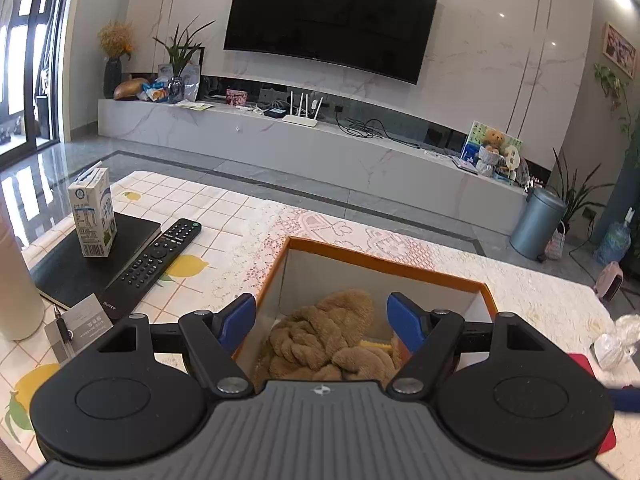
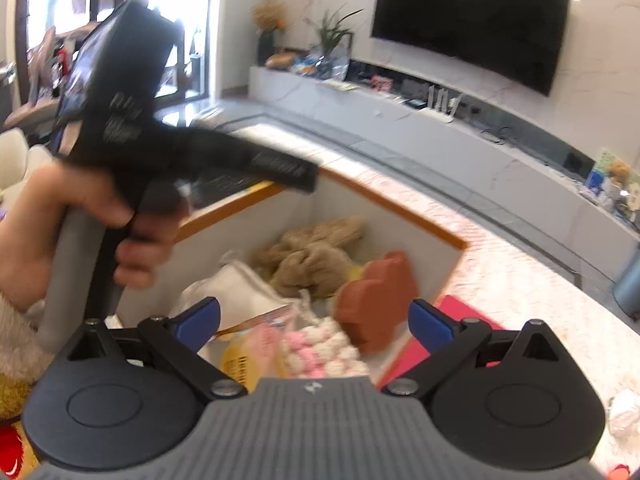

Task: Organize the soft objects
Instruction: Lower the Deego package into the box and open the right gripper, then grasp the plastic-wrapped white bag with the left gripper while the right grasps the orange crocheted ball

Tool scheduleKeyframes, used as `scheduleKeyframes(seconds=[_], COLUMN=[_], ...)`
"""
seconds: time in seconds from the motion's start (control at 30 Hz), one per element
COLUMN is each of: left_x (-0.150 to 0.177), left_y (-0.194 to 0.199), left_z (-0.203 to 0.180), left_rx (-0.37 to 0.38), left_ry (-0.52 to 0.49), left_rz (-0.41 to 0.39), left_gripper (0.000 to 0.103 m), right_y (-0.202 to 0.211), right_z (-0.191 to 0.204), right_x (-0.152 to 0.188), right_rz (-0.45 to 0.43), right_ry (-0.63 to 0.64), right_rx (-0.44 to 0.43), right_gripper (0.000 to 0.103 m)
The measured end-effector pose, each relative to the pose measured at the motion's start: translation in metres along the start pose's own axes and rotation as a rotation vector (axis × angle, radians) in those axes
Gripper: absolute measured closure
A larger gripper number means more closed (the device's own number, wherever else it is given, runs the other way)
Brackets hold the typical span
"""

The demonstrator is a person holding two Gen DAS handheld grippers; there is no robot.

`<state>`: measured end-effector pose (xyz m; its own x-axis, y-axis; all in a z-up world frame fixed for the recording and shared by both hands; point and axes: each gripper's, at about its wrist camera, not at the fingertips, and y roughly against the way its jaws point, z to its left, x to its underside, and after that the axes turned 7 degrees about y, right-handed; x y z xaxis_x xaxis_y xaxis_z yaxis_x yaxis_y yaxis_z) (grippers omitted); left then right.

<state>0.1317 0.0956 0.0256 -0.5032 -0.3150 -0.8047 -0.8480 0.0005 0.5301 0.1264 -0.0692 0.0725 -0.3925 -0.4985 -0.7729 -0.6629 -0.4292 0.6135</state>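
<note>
An orange-rimmed white box (image 1: 384, 266) (image 2: 420, 220) stands on the table. A tan plush towel (image 1: 324, 334) (image 2: 308, 252) lies bunched inside it. The right wrist view also shows a white cloth (image 2: 236, 292), a brown foam piece (image 2: 380, 300), a pink-and-white knitted item (image 2: 324, 352) and a yellow packet (image 2: 240, 360) in the box. My left gripper (image 1: 321, 322) hangs open over the box's near side, holding nothing. My right gripper (image 2: 315, 326) is open above the box, holding nothing. In the right wrist view a hand (image 2: 80, 224) grips the left tool's handle at the left.
On the tablecloth left of the box lie a remote (image 1: 154, 260), a black notebook (image 1: 86, 264) with a milk carton (image 1: 94, 216) on it, and a pen (image 1: 64, 330). A red mat (image 2: 460, 320) and crumpled white plastic (image 1: 616, 340) lie to the right. TV wall beyond.
</note>
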Motion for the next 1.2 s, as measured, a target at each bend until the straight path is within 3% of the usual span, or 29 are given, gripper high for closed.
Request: scheduleKeyframes(seconds=[0.23, 0.4, 0.63, 0.8, 0.93, 1.1, 1.2], left_x=[0.012, 0.013, 0.019, 0.026, 0.042, 0.079, 0.102], left_y=[0.028, 0.043, 0.067, 0.064, 0.053, 0.026, 0.011], left_z=[-0.031, -0.066, -0.139, -0.200, -0.255, -0.320, -0.351], left_rx=[0.053, 0.193, 0.292, 0.350, 0.356, 0.341, 0.353], left_ry=[-0.081, -0.091, -0.185, -0.261, -0.381, -0.501, -0.544], left_rz=[-0.029, 0.034, 0.007, 0.034, 0.031, 0.041, 0.029], left_gripper=[0.015, 0.015, 0.015, 0.015, 0.015, 0.015, 0.015], right_y=[0.044, 0.080, 0.133, 0.157, 0.156, 0.144, 0.138], right_z=[-0.044, -0.084, -0.142, -0.194, -0.230, -0.273, -0.290], right_x=[0.006, 0.017, 0.044, 0.081, 0.122, 0.172, 0.209], right_rz=[-0.061, -0.099, -0.188, -0.221, -0.167, -0.129, -0.158], right_ry=[-0.082, -0.143, -0.209, -0.353, -0.473, -0.613, -0.753], right_rx=[0.102, 0.164, 0.315, 0.441, 0.560, 0.595, 0.557], right_gripper=[0.004, 0.004, 0.003, 0.003, 0.003, 0.003, 0.003])
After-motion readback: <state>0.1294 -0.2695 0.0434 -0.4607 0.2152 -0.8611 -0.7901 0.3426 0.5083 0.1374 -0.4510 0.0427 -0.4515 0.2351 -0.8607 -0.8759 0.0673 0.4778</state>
